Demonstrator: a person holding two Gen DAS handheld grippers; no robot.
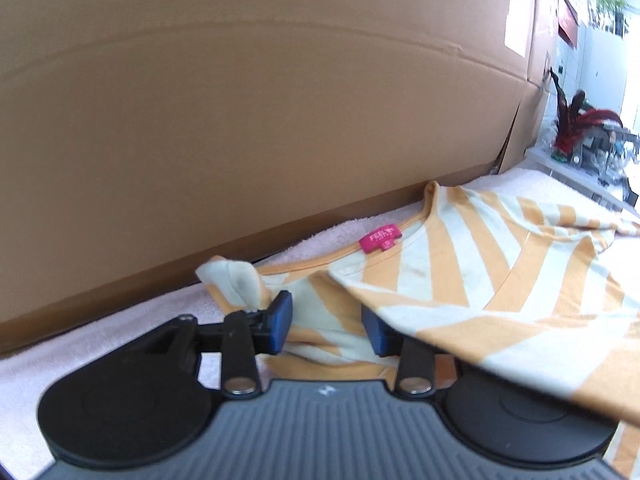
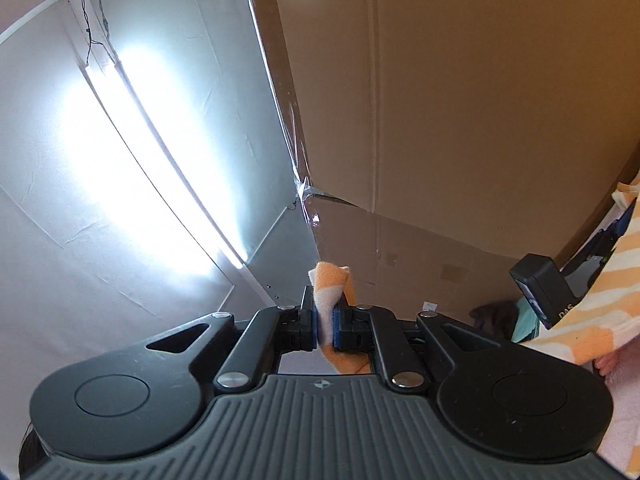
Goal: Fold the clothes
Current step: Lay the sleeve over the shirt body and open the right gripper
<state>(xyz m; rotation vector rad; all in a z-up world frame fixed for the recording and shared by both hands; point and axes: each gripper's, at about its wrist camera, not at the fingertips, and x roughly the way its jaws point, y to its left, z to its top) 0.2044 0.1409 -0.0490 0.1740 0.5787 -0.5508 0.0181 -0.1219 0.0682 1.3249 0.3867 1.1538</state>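
Left wrist view: the left gripper (image 1: 326, 326) sits low over the orange-and-cream striped shirt (image 1: 480, 272), jaws apart, its 2 blue pads (image 1: 280, 324) straddling bunched fabric near the collar. The shirt lies on a pale pink towel (image 1: 120, 320), its pink label (image 1: 379, 239) facing up. A tall cardboard wall (image 1: 260, 100) stands just behind the shirt's far edge and closes off that side; open room lies to the right, toward a cluttered shelf (image 1: 580, 152).

Right wrist view: the right gripper (image 2: 325, 322) is raised, tilted toward a ceiling tube light (image 2: 160, 152), jaws clamped on a fold of the shirt. Cardboard fills the space ahead. At right, more shirt hangs over the other gripper's body.
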